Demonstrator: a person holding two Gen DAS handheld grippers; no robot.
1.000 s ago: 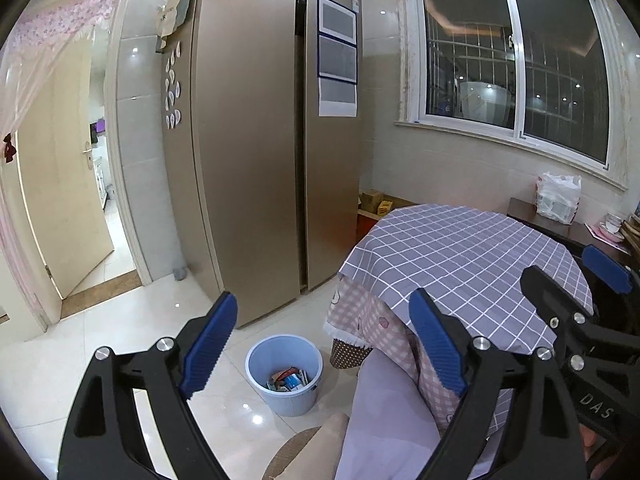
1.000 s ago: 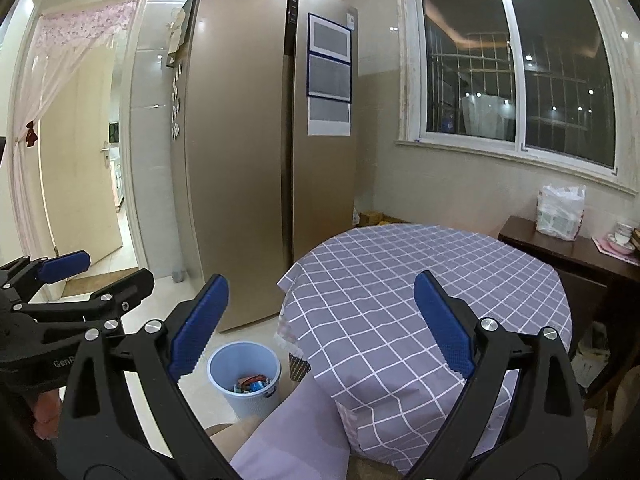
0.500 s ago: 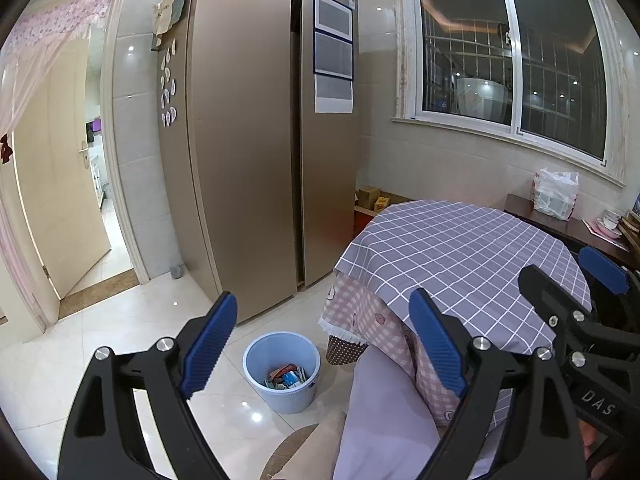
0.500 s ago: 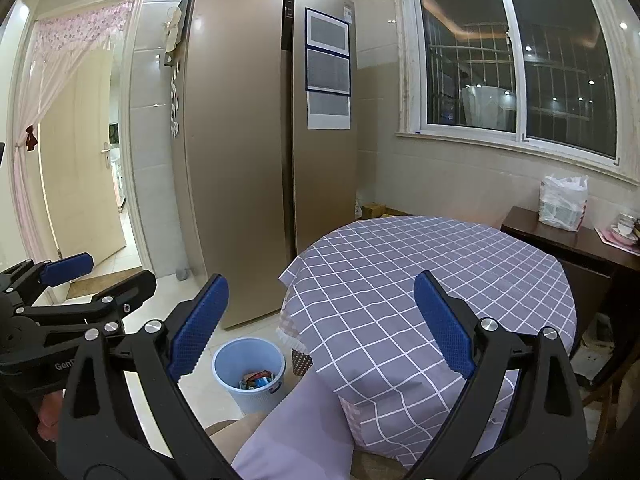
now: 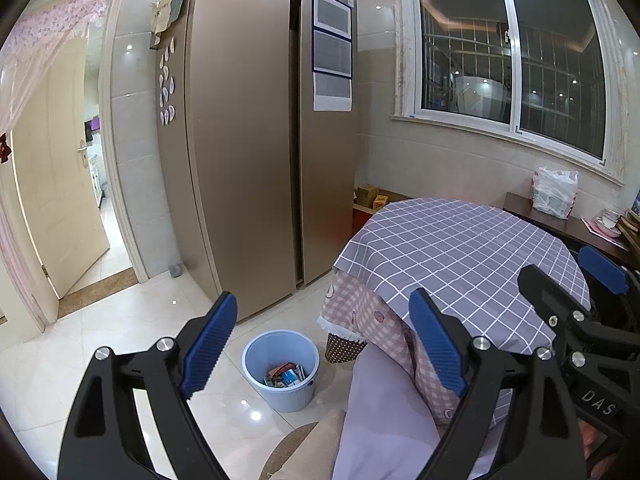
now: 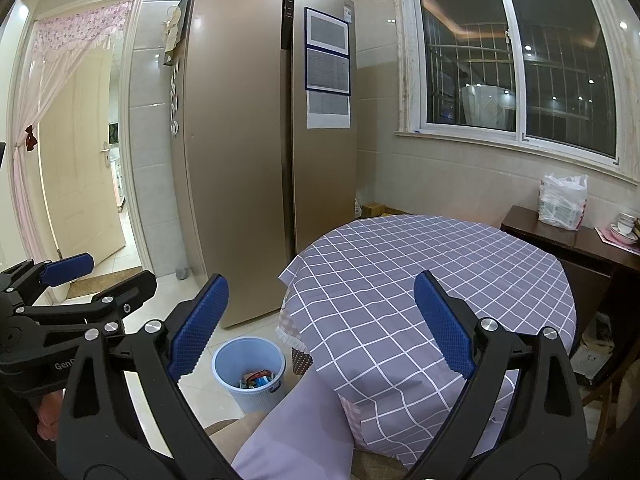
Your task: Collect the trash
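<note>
Left wrist view: blue bin [image 5: 281, 372] stands upright, mouth up, trash [image 5: 286, 375] inside; both grippers' jaws spread, holding nothing.

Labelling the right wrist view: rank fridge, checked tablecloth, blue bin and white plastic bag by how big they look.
1. fridge
2. checked tablecloth
3. blue bin
4. white plastic bag

The bag sits farther back, so its true size against the bin is unsure.

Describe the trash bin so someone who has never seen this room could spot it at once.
Start at the tall bronze fridge; to its right stands a round table under a grey checked cloth. The bin sits on the tiled floor in front of the fridge, by the table's near edge. It is the only pale blue round bucket there, open-topped, with colourful wrappers at the bottom.
</note>
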